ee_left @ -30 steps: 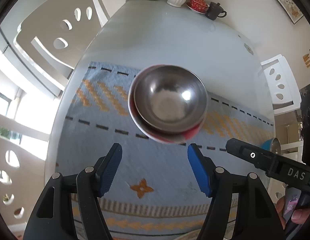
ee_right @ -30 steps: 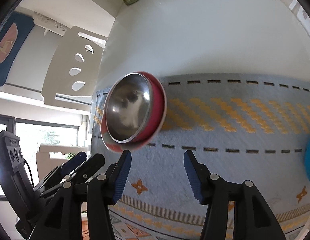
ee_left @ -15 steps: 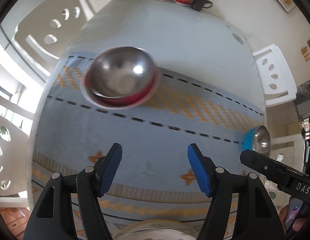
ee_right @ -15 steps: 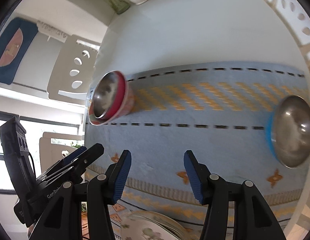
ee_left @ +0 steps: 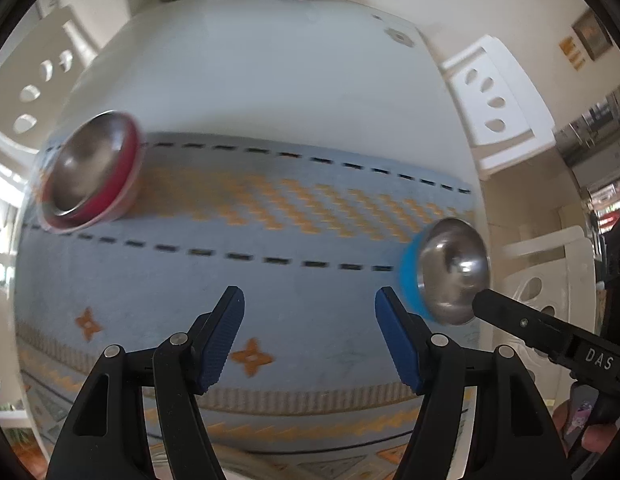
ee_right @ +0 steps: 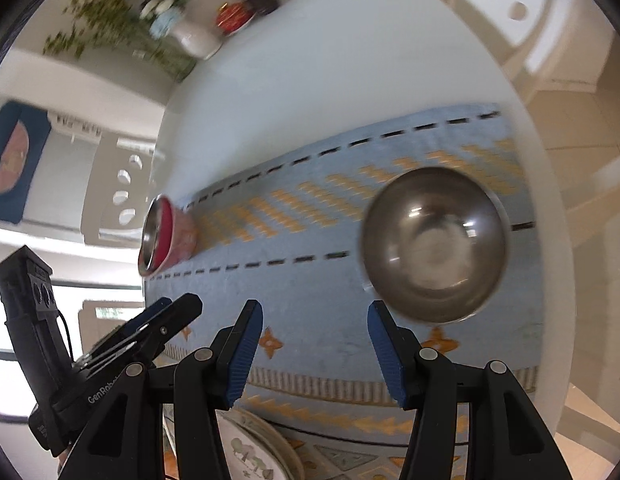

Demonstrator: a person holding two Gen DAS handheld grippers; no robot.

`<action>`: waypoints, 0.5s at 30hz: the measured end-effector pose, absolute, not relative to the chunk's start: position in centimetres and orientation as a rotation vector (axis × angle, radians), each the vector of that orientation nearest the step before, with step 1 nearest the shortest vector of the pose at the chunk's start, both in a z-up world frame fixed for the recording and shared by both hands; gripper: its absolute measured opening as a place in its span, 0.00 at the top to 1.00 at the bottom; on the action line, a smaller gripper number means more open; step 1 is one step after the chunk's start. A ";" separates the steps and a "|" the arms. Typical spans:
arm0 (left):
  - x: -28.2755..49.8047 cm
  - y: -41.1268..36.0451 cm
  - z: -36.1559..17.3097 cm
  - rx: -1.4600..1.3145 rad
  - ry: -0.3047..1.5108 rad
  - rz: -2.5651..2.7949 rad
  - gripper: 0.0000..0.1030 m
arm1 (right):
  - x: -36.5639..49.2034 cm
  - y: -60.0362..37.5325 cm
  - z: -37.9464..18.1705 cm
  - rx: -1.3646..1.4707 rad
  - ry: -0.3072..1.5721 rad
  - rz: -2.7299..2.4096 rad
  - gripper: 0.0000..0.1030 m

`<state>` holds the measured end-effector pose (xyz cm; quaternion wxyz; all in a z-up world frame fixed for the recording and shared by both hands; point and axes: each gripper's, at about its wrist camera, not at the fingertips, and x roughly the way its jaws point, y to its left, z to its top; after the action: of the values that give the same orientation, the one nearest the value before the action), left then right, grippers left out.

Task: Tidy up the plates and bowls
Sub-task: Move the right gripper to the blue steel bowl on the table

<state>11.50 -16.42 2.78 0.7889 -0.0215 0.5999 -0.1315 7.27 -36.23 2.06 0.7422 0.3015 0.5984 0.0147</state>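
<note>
While our two grippers hang over the near side of the white table [ee_left: 270, 64], we see a blue patterned runner [ee_left: 230, 280] stretched from its left edge to its right edge. At the runner's left end sits a steel bowl nested in a red bowl [ee_left: 90, 176], which we judge to be a stack already made. Well apart from it, at the right end, a steel bowl with a blue outer shell [ee_right: 434, 244] stands alone, probably the next piece to gather.

Our left gripper [ee_left: 310, 340] has its jaws apart with nothing between them, and our right gripper [ee_right: 314, 356] is likewise parted and empty; both point steeply down at bare runner, so neither is reaching for a bowl yet.

Only the right wrist view shows a decorated plate [ee_right: 254, 452] at the table's near edge under the gripper, though blur hides whether it is one plate or several. Only the left wrist view shows the shell's blue side.
</note>
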 end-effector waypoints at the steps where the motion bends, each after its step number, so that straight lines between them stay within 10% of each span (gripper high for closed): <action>1: 11.6 -17.7 2.6 -0.032 1.287 -0.299 0.36 | 7.0 -36.9 1.9 0.678 1.304 0.024 0.49; 15: 11.8 -26.6 -3.1 0.004 1.330 -0.402 0.36 | 4.9 -44.9 -3.4 0.866 1.221 -0.132 0.36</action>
<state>11.85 -26.65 -3.15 0.7682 0.0016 0.6129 -0.1850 4.88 -44.86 -3.36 0.7307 0.3935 0.5546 -0.0599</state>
